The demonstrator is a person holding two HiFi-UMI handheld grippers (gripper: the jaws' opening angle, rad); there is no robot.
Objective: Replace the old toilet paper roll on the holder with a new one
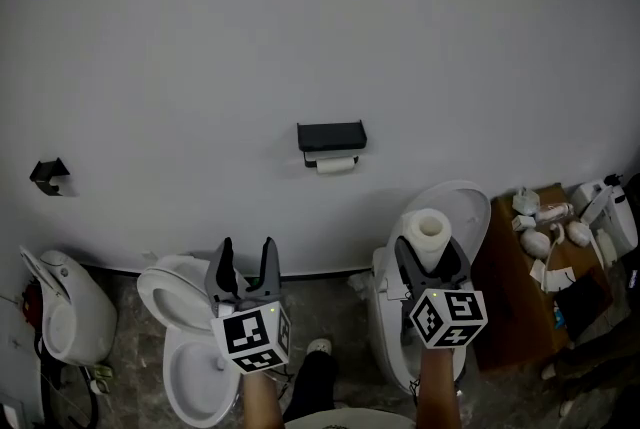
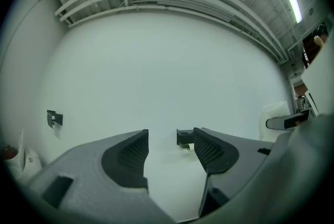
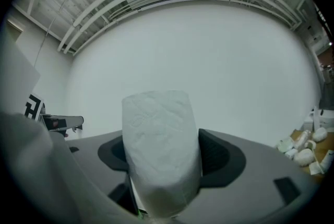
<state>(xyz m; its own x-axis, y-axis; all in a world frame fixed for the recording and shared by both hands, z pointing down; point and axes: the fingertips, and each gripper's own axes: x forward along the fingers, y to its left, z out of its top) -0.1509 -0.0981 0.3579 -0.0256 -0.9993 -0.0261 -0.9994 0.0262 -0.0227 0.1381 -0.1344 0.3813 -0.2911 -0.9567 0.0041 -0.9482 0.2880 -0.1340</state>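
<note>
The white wall (image 1: 300,37) fills most of my view, with two toilets at its bottom edge: one toilet (image 1: 185,367) below my left tongs, the other toilet (image 1: 462,207) behind my right. My left tongs (image 1: 247,255) are spread, with nothing between them. My right tongs (image 1: 428,255) are clamped on the new roll (image 1: 430,232), which stands upright. The black holder (image 1: 332,137) sits midway along the wall, above its bottom edge. The old roll (image 1: 337,165) hangs just under it.
</note>
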